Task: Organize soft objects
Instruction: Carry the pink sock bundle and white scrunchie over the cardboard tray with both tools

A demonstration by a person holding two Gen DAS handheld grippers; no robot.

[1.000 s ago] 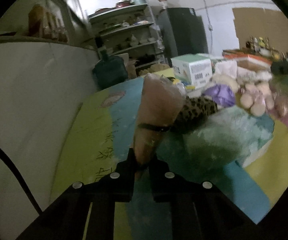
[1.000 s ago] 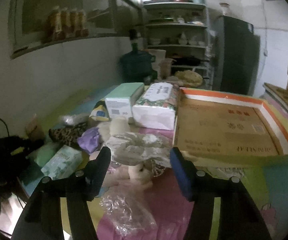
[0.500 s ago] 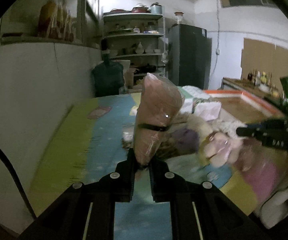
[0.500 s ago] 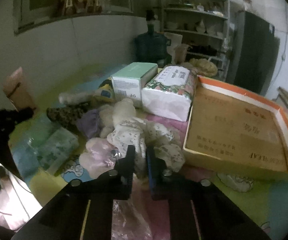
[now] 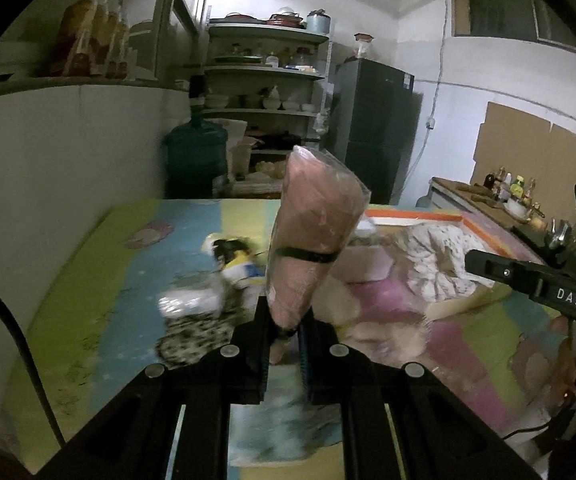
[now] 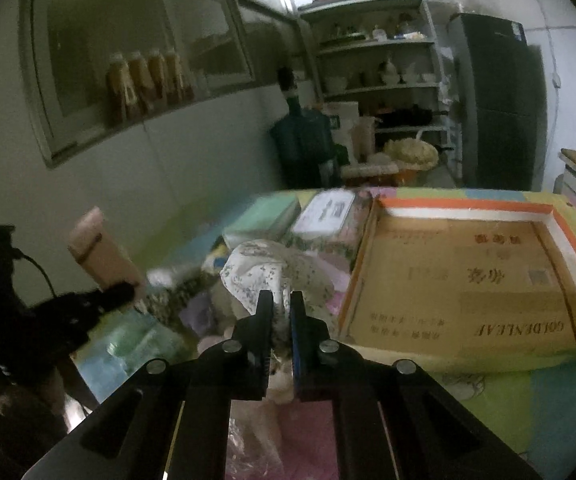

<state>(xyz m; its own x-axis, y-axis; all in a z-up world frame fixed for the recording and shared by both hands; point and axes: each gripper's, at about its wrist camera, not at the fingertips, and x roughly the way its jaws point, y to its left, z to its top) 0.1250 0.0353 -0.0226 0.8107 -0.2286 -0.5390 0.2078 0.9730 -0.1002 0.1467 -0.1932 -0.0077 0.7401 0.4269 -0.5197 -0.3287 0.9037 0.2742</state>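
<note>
Two soft things are only in hand: the left claw [image 5: 284,334] pinches a pink wrapped bundle [image 5: 311,236], the right claw [image 6: 280,322] a speckled white cloth [image 6: 272,272], while the cardboard tray [image 6: 559,224] beside the pile on the surface [image 6: 547,392] lies empty.

A pink roll [image 5: 319,220] in clear wrap wears a black band; the cloth [image 6: 276,276] is white with small dark speckles; the mat [image 5: 136,264] runs in yellow-green, blue and pink; the brown box [image 6: 467,276] has an orange-and-white rim; black tongs [image 6: 280,310]
</note>
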